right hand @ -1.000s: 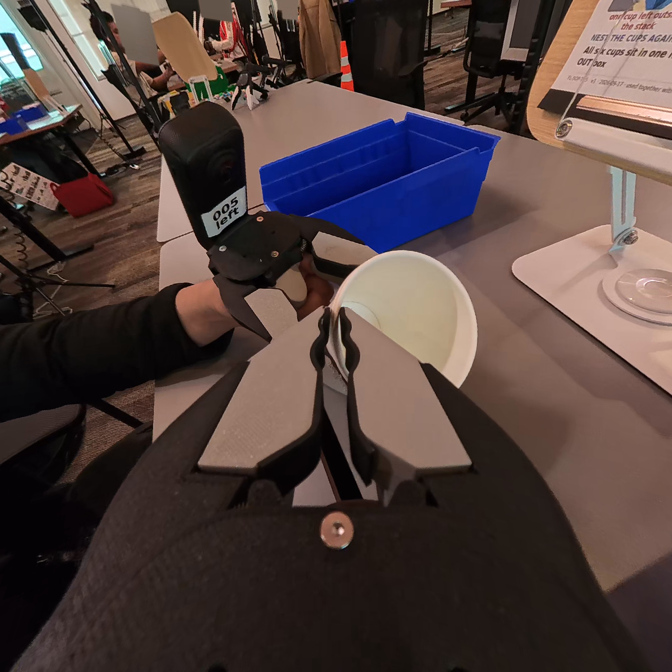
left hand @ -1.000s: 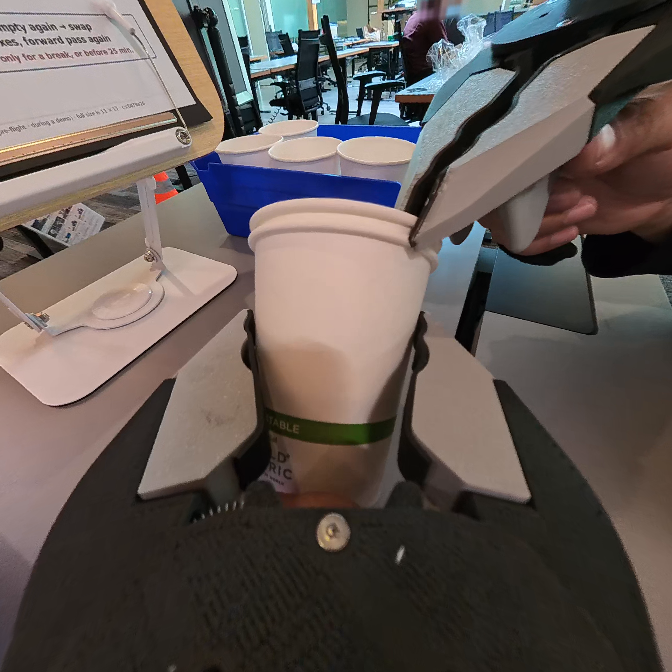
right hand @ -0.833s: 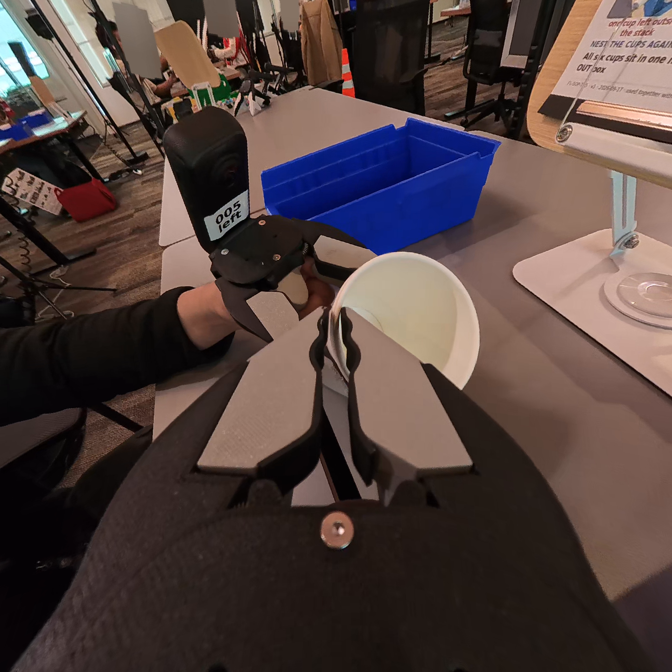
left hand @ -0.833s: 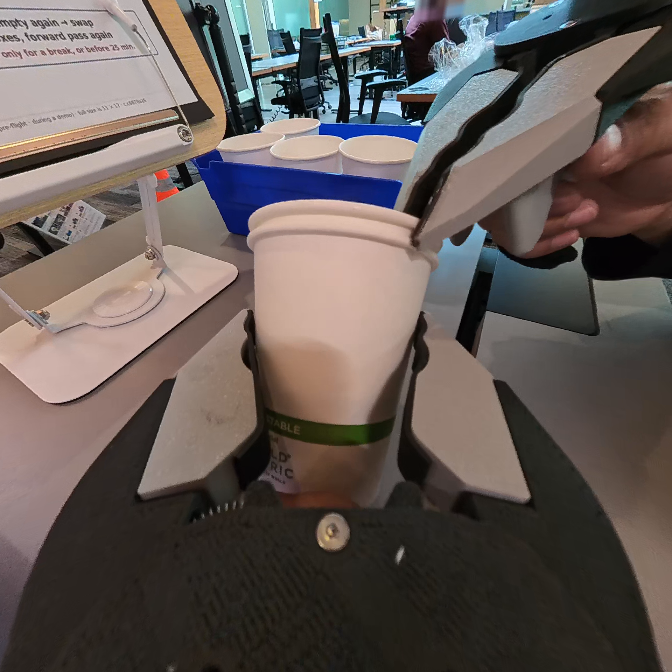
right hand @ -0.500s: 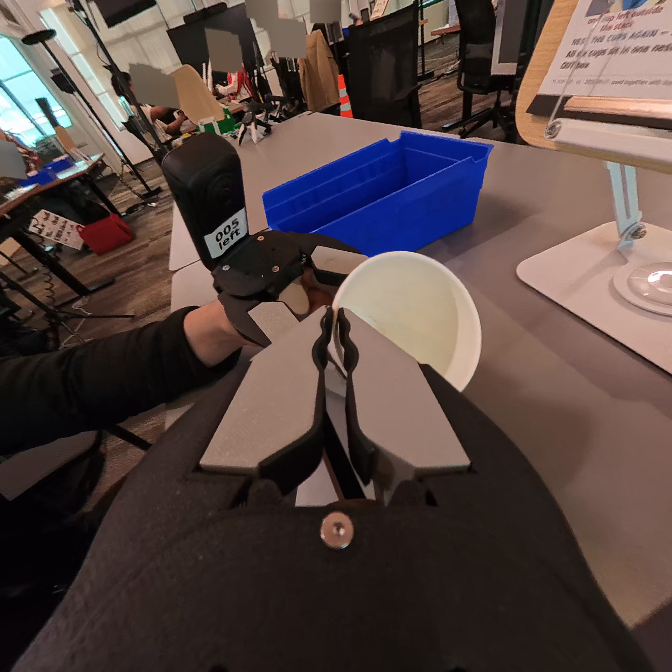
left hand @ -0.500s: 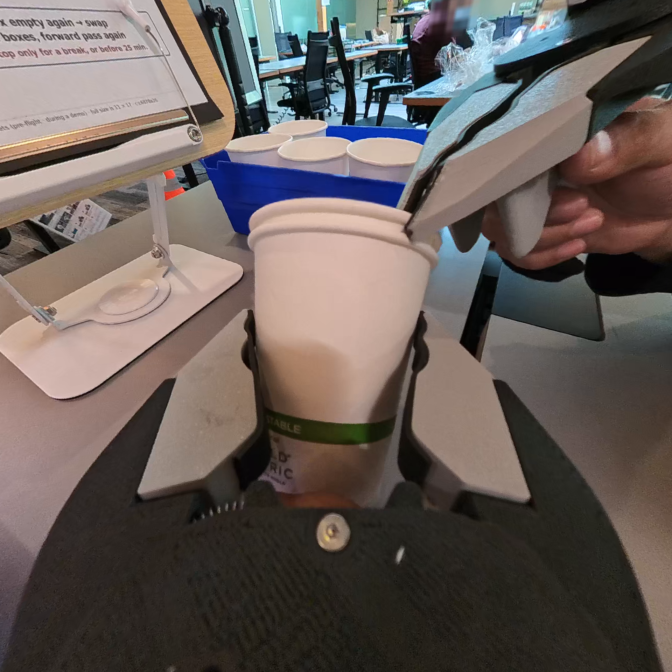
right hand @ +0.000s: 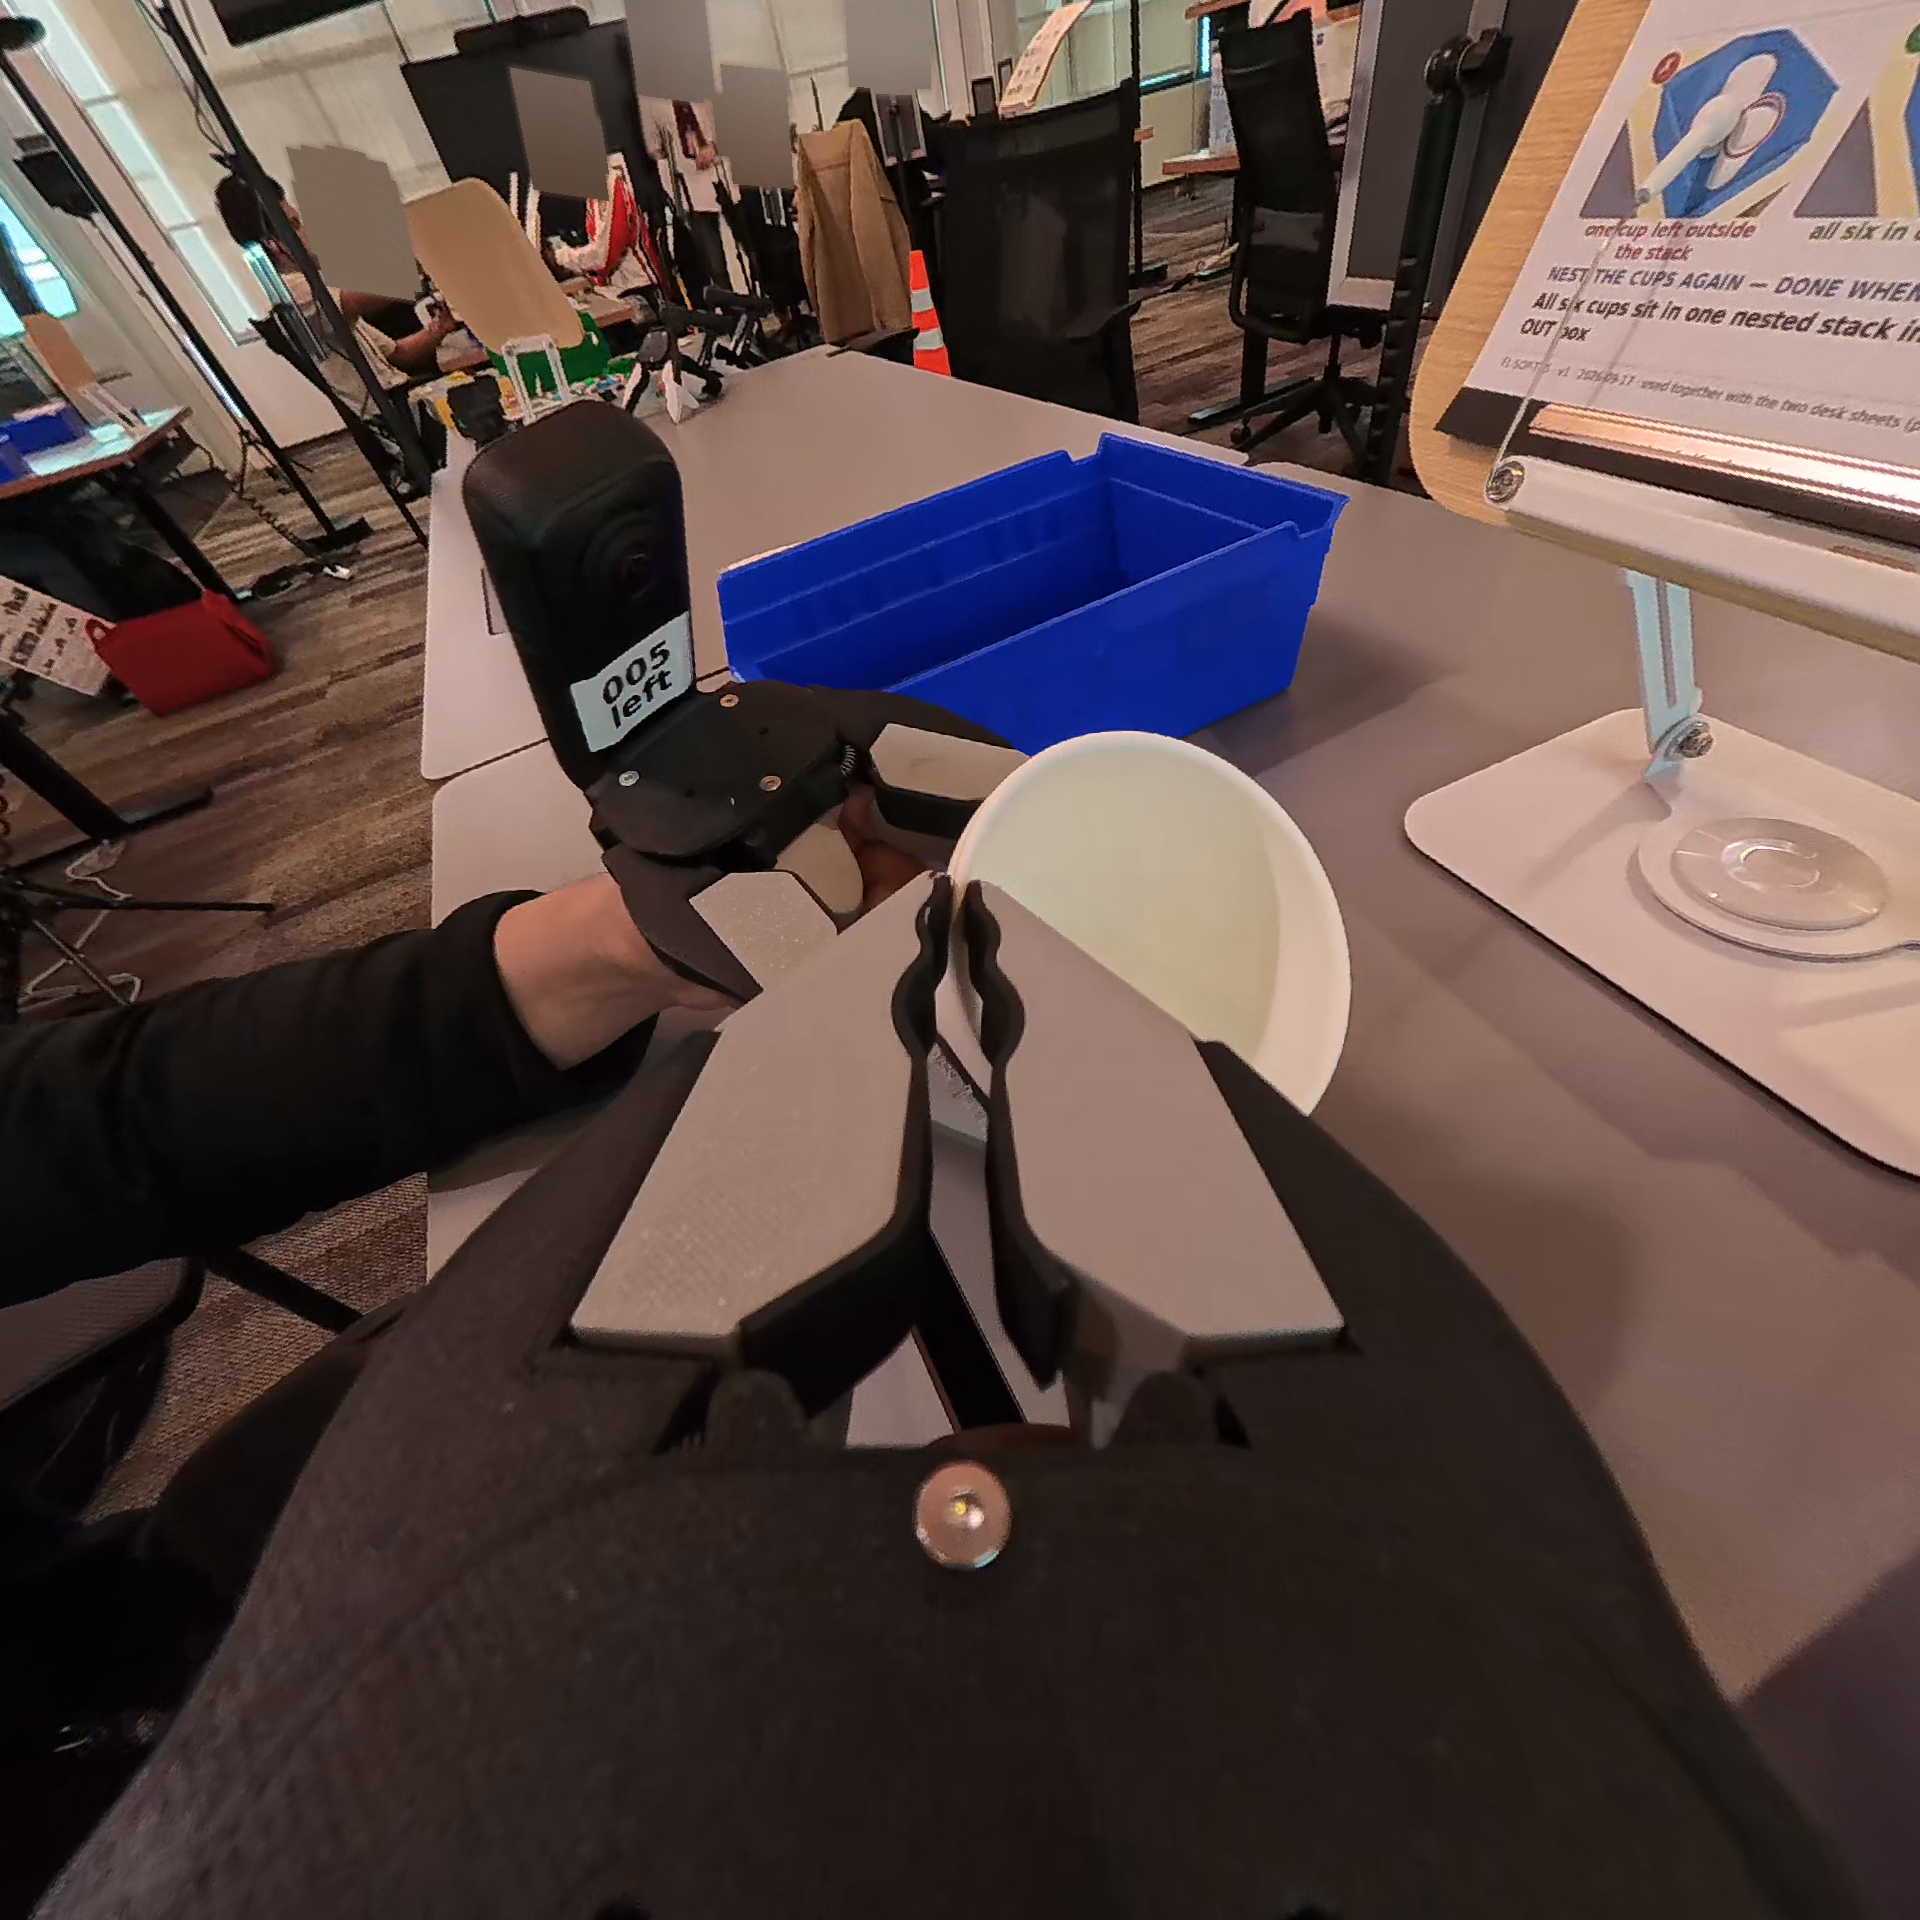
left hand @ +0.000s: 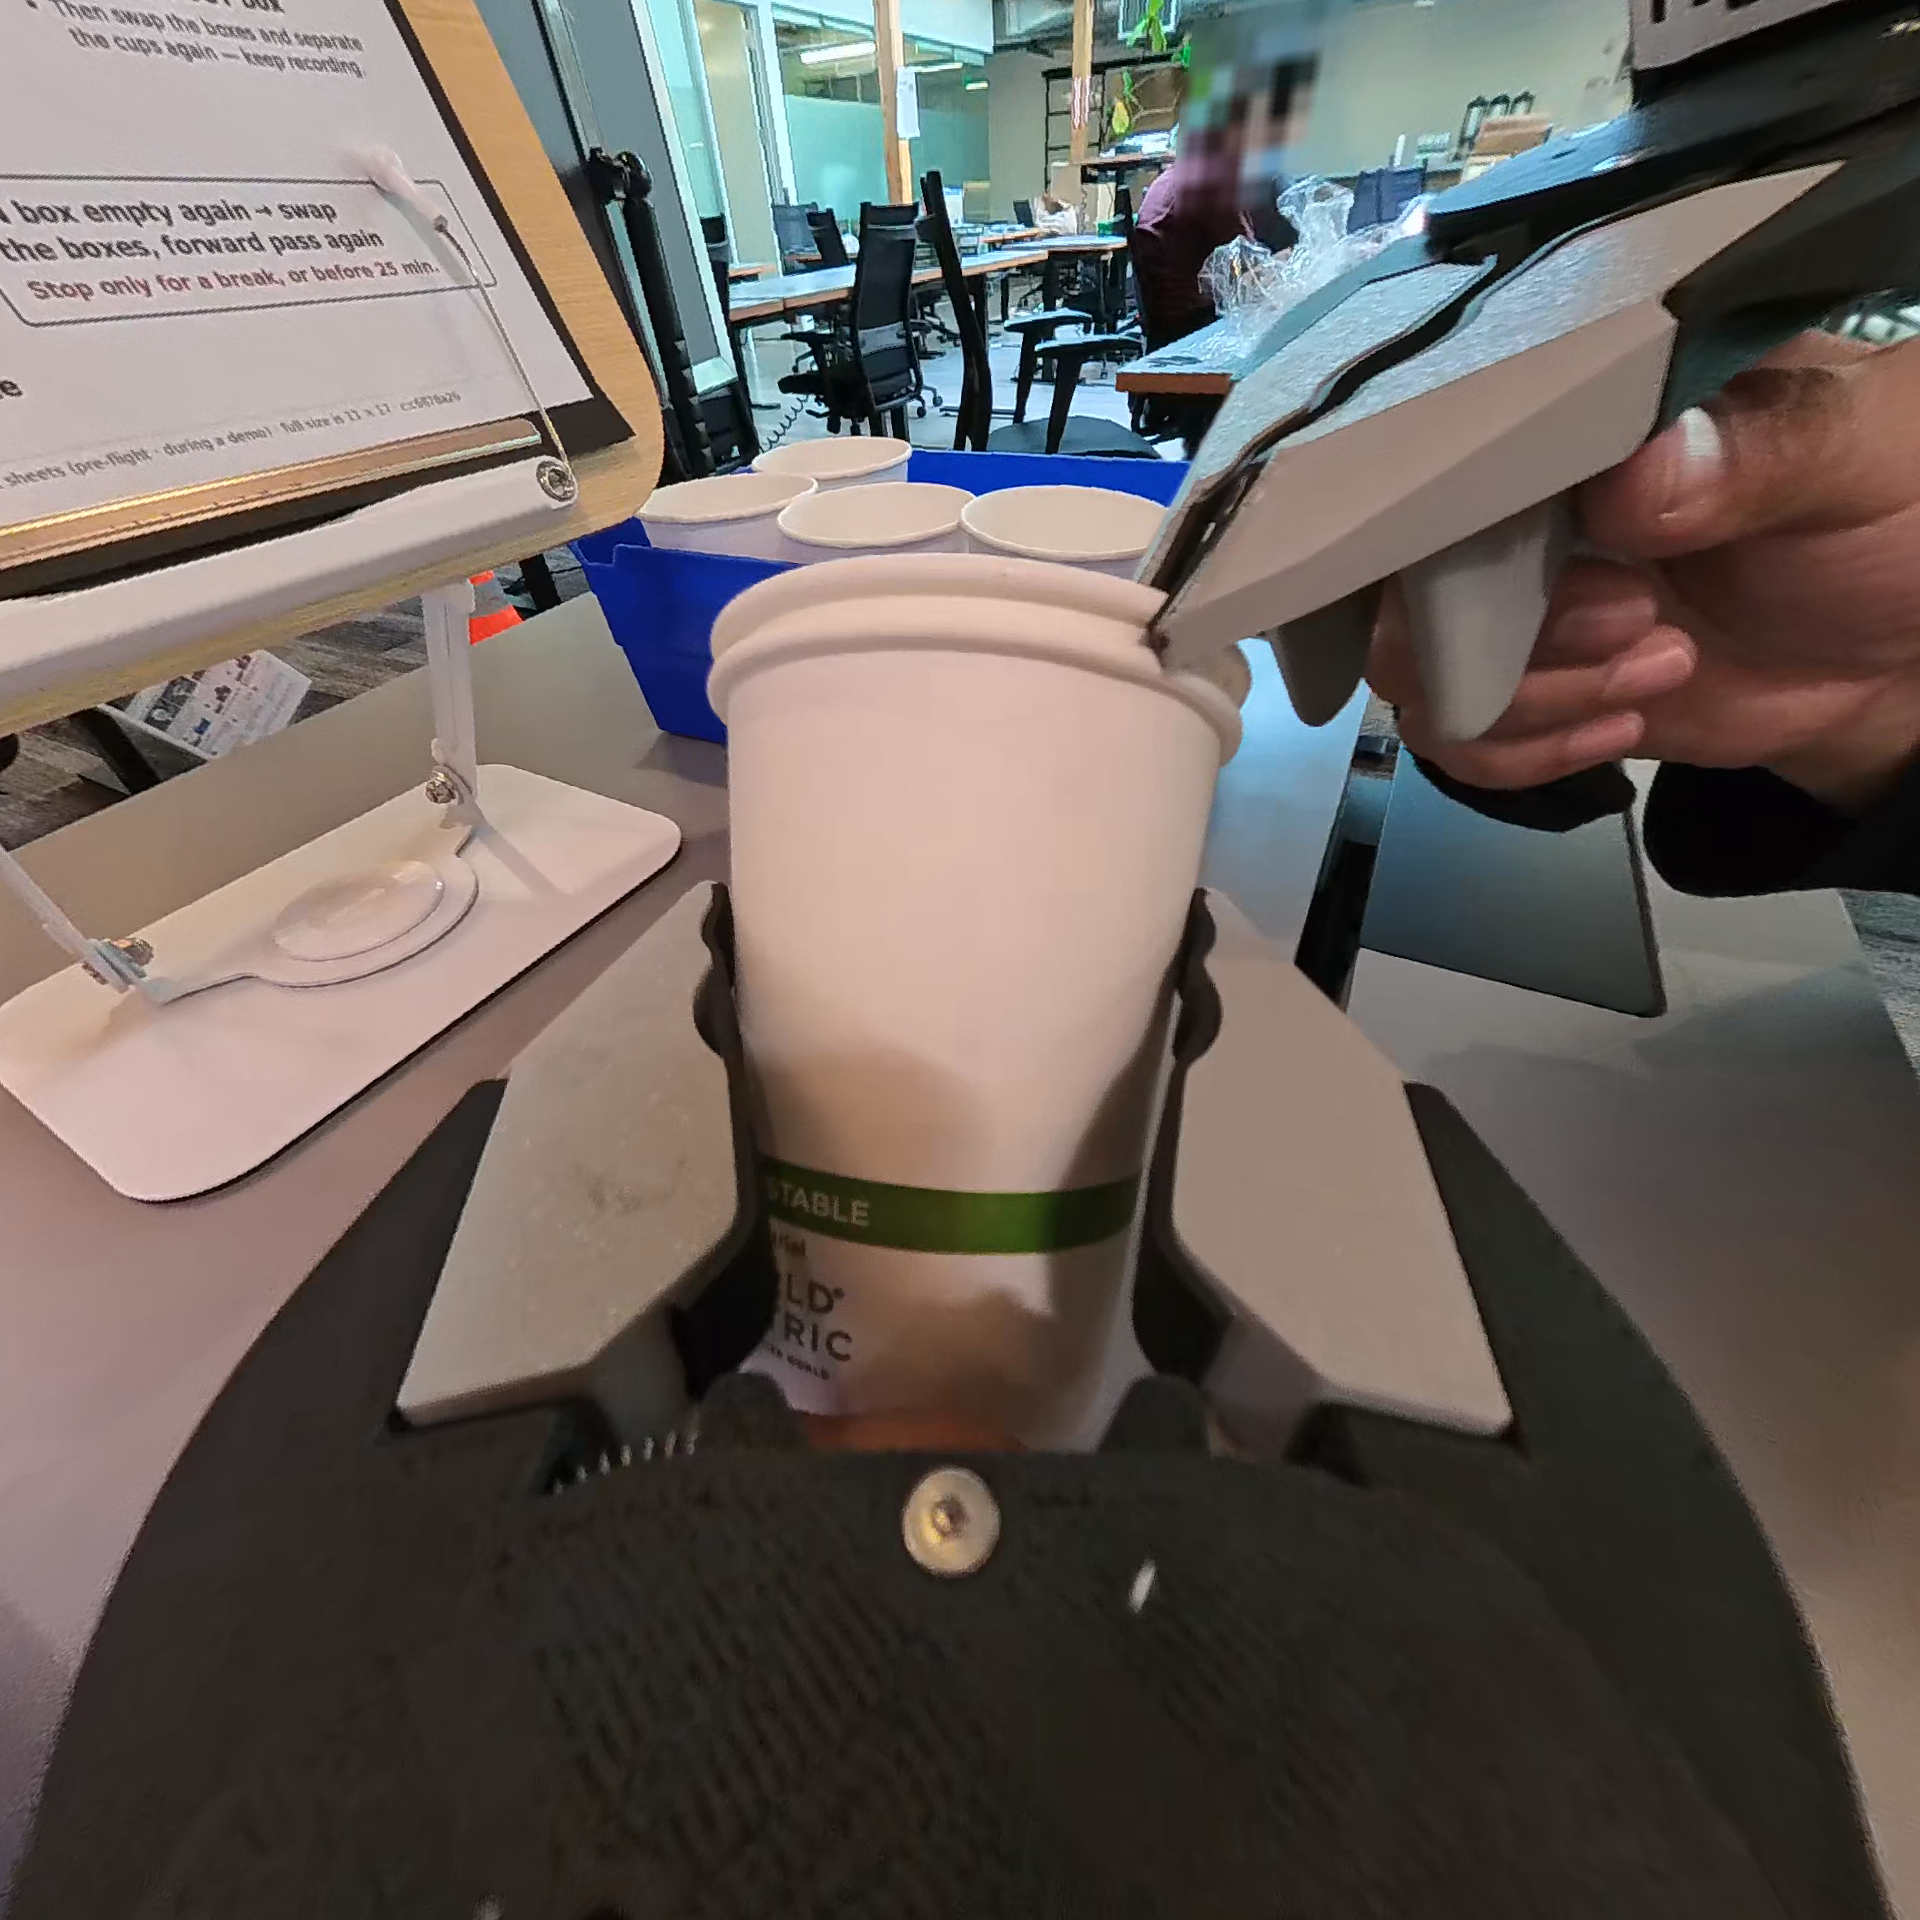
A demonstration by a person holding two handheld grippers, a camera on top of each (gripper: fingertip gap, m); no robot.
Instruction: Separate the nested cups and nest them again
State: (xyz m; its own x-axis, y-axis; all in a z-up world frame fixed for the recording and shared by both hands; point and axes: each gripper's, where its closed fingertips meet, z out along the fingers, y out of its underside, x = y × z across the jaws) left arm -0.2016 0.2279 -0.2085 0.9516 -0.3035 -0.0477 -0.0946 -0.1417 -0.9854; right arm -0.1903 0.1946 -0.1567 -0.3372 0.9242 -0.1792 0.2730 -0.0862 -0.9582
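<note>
Left gripper [left hand: 954, 1023] clamped on lower wall of nested paper cups [left hand: 966, 883], stack upright above grey table [left hand: 1662, 1195]. Right gripper [right hand: 954, 896] pinched shut on inner cup rim [left hand: 1143, 613], nearly touching outer rim. Behind: white stand base [left hand: 343, 966]; blue bin [left hand: 665, 613] holding four separated cups [left hand: 873, 520]. Second blue bin [right hand: 1039, 623] beyond stack.

Nested cups [left hand: 966, 894] on the table [left hand: 1662, 1195], stand [left hand: 312, 997] to their left, bin [left hand: 675, 623] behind (four cups [left hand: 873, 514] inside).
</note>
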